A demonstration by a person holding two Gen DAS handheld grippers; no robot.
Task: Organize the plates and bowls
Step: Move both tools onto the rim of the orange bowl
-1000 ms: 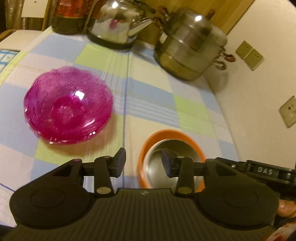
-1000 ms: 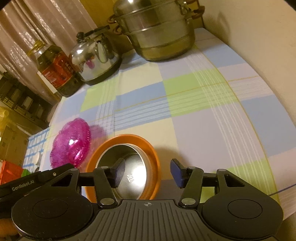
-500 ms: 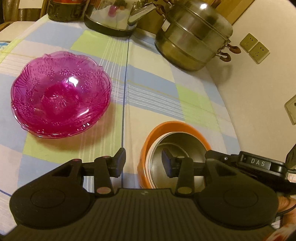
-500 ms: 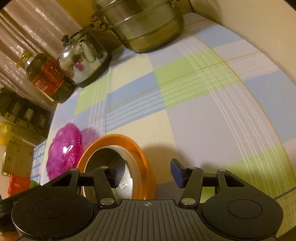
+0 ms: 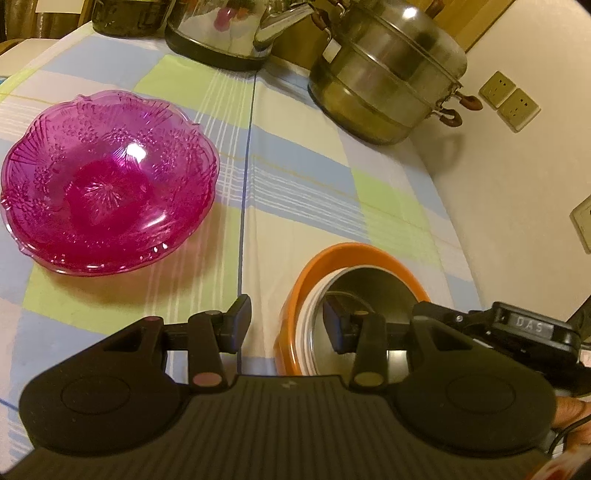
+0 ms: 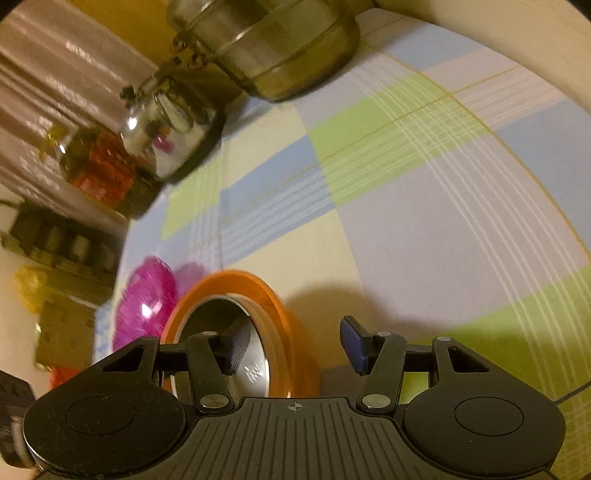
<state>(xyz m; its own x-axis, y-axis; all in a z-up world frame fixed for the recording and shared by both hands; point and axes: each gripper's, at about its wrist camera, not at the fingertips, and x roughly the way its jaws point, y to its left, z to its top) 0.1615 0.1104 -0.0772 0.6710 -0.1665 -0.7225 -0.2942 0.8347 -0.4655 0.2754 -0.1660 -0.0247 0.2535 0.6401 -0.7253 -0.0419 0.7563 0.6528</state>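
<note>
An orange bowl (image 5: 354,251) with a steel lining sits on the checked cloth, near the table's right side. My left gripper (image 5: 286,325) is open and straddles the bowl's left rim, one finger outside and one inside the steel lining. My right gripper (image 6: 295,343) is open and straddles the opposite rim of the orange bowl (image 6: 266,291), its left finger inside. No pad visibly presses on the wall. A pink cut-glass bowl (image 5: 107,184) stands to the left on the cloth, and the pink bowl (image 6: 144,302) also shows beyond the orange one in the right wrist view.
At the back stand a steel steamer pot (image 5: 384,70), a shiny kettle (image 5: 221,33) and an oil bottle (image 6: 96,166). A wall with sockets (image 5: 509,99) runs close along the right. Bare checked cloth (image 5: 303,184) lies between the bowls and the pots.
Both grippers have sunk toward the table, so the bowls look larger in the left wrist view. The right wrist view has rolled. The jaw gaps and the orange bowl's place between them are unchanged.
</note>
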